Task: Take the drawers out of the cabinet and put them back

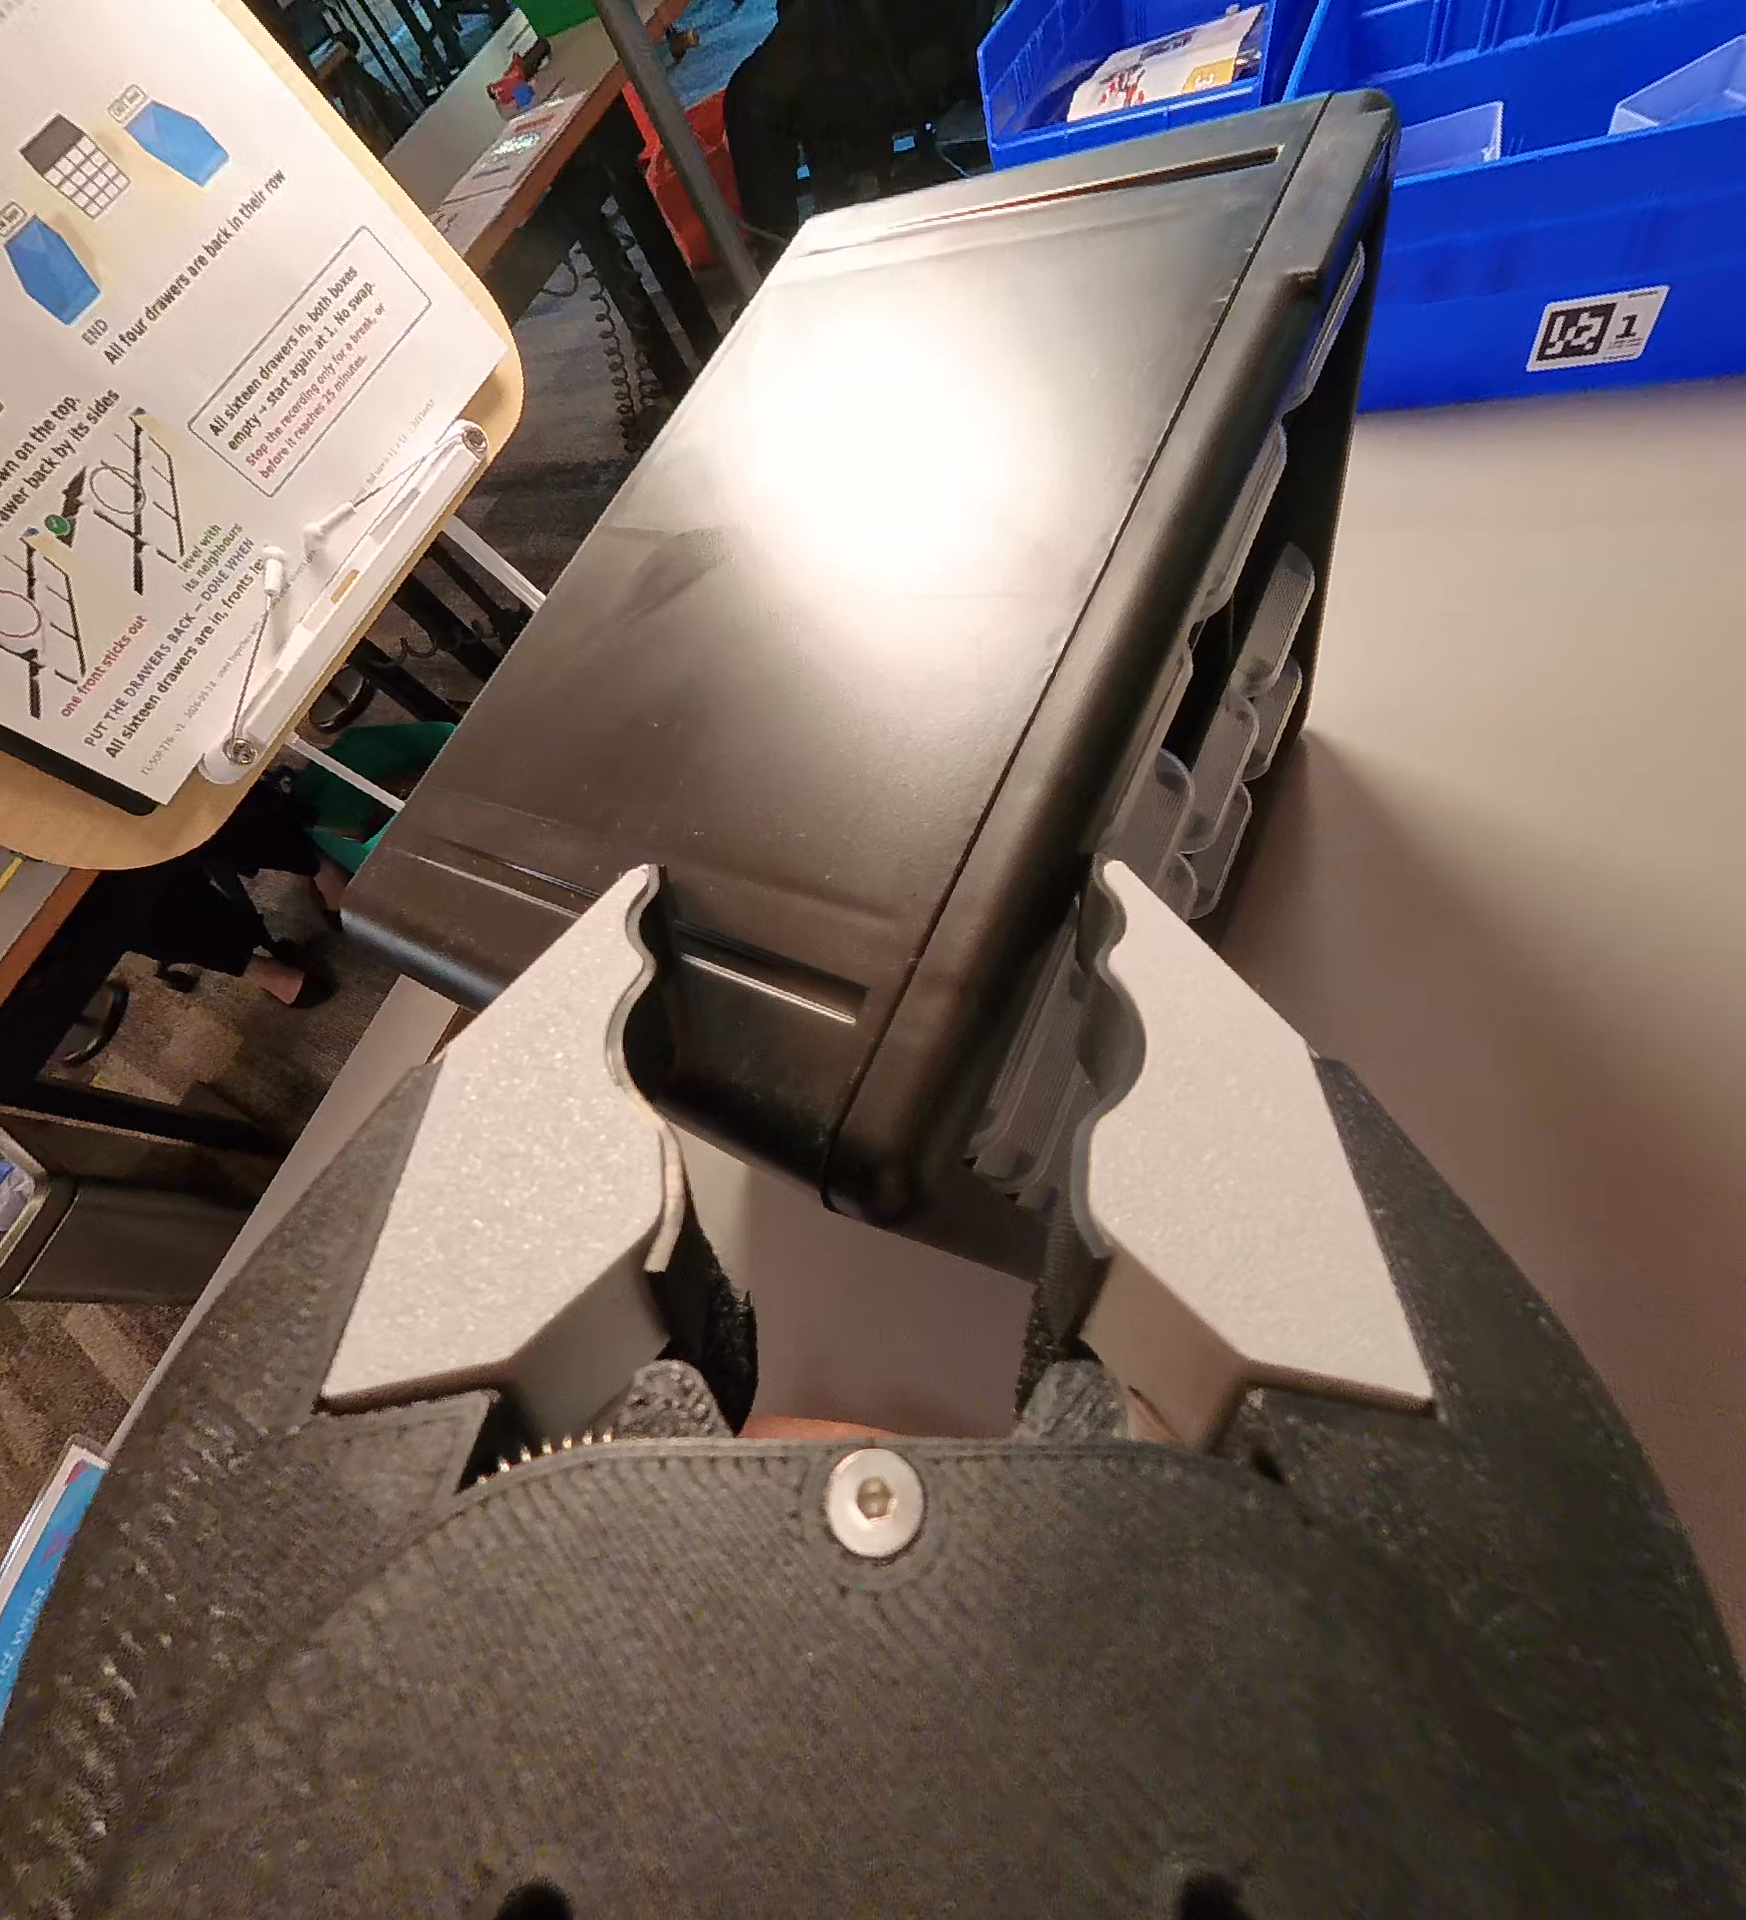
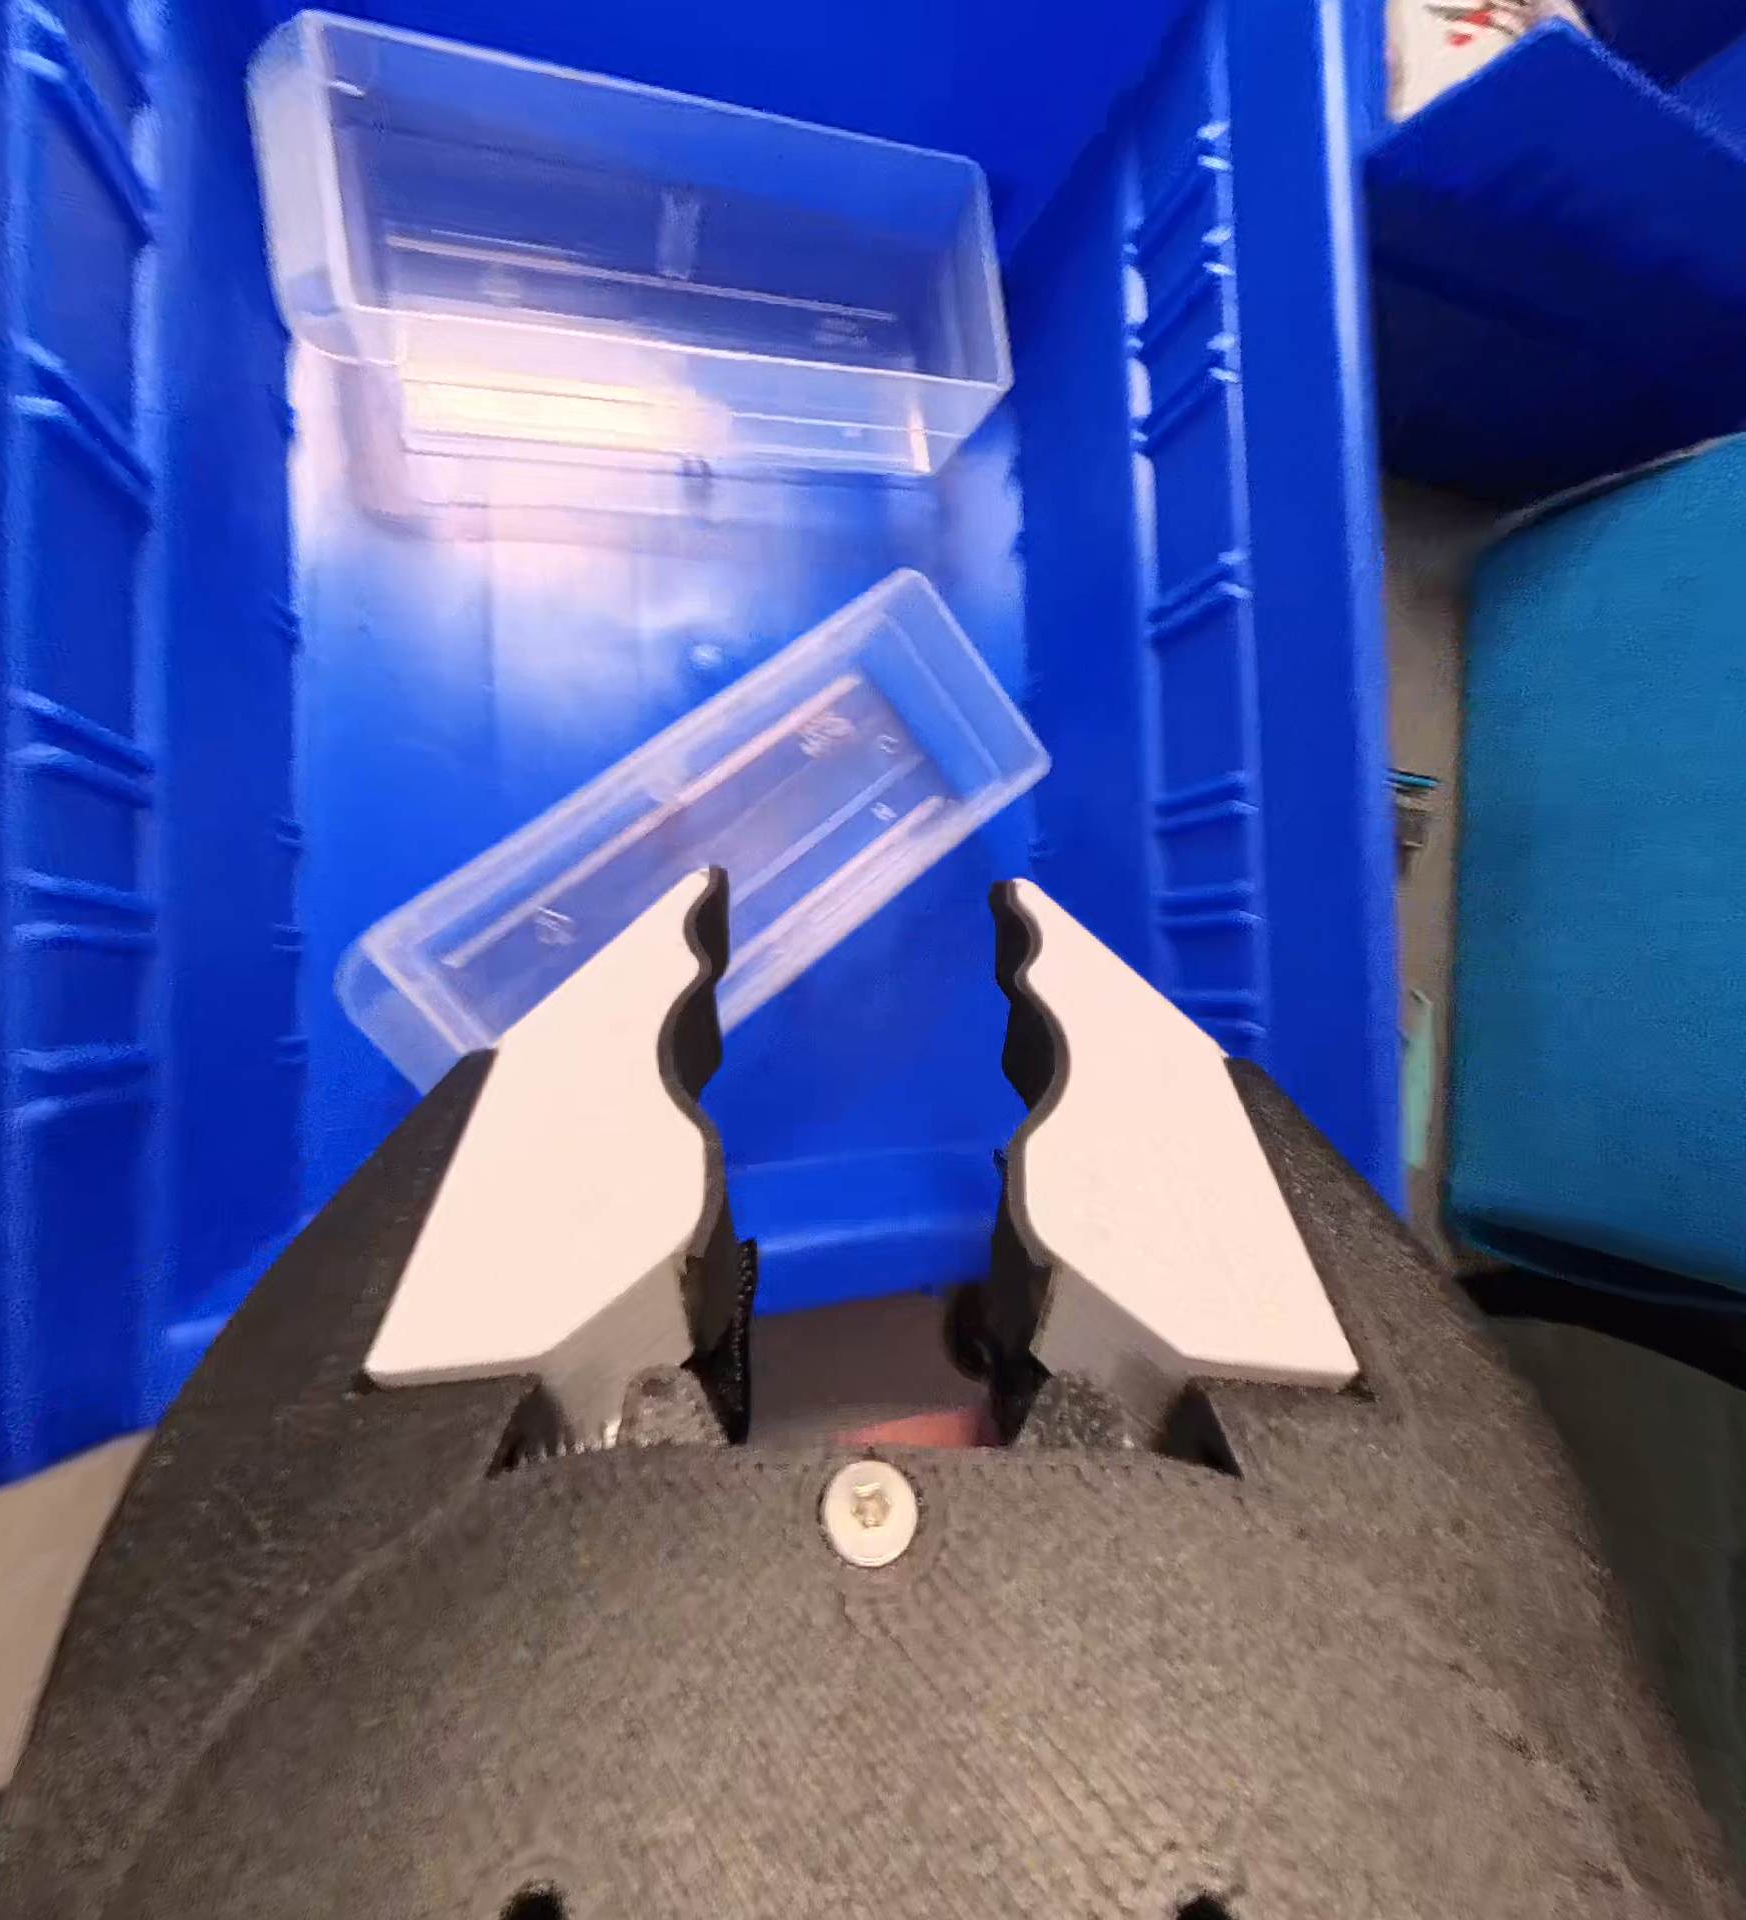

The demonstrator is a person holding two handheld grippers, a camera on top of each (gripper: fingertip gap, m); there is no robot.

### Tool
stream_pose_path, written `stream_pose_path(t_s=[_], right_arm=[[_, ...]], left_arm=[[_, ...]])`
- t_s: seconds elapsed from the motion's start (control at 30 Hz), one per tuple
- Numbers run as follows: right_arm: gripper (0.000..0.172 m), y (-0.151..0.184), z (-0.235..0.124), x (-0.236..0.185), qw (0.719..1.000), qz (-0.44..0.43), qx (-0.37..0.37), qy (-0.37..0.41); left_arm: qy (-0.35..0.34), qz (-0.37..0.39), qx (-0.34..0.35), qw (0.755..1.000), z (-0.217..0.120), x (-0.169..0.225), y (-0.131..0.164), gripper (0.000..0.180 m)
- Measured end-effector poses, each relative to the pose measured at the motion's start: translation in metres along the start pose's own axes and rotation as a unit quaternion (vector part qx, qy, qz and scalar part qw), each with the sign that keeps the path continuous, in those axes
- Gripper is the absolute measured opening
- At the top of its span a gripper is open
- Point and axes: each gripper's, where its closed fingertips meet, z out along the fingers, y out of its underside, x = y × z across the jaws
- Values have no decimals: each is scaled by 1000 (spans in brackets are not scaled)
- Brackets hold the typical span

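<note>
Spread wide, the left tool [image 1: 879, 883] straddles the black cabinet's [image 1: 848, 582] top corner while the right tool [image 2: 853, 894] hangs parted and empty above two clear drawers [image 2: 692, 821] inside the blue bin [image 2: 152, 727], so refilling remains.

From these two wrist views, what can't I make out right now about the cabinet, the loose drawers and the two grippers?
- Cabinet, left wrist view: seen from above, so its top hides the front; empty slots can't be counted.
- Near clear drawer, right wrist view: motion blur, and a fingertip covers its lower edge; contact unclear.
- Blue bin: near floor hidden behind the right gripper.
- Left gripper: whether it touches the cabinet.
</note>
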Motion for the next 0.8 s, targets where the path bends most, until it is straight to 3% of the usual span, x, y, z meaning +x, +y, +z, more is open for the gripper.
stream_pose_path(t_s=[0.13, 0.27, 0.37, 0.53, 0.67, 0.8], right_arm=[[55, 22, -1, 24, 997, -36, -66, 16], [59, 37, 14, -4, 985, -107, -131, -30], [59, 22, 23, -23, 988, -95, -111, -56], [61, -3, 34, -18, 996, -28, -59, -52], [61, -11, 21, -18, 996, -80, -15, -46], [69, 9, 22, -35, 985, -133, -52, -93]], left_arm=[[1, 1, 1, 1000, 0, 0, 0, 81], [-1, 1, -1, 1000, 0, 0, 0, 77], [-4, 0, -2, 1000, 0, 0, 0, 80], [-4, 1, -1, 1000, 0, 0, 0, 78], [-1, 3, 0, 1000, 0, 0, 0, 78], [0, 3, -1, 1000, 0, 0, 0, 79]])
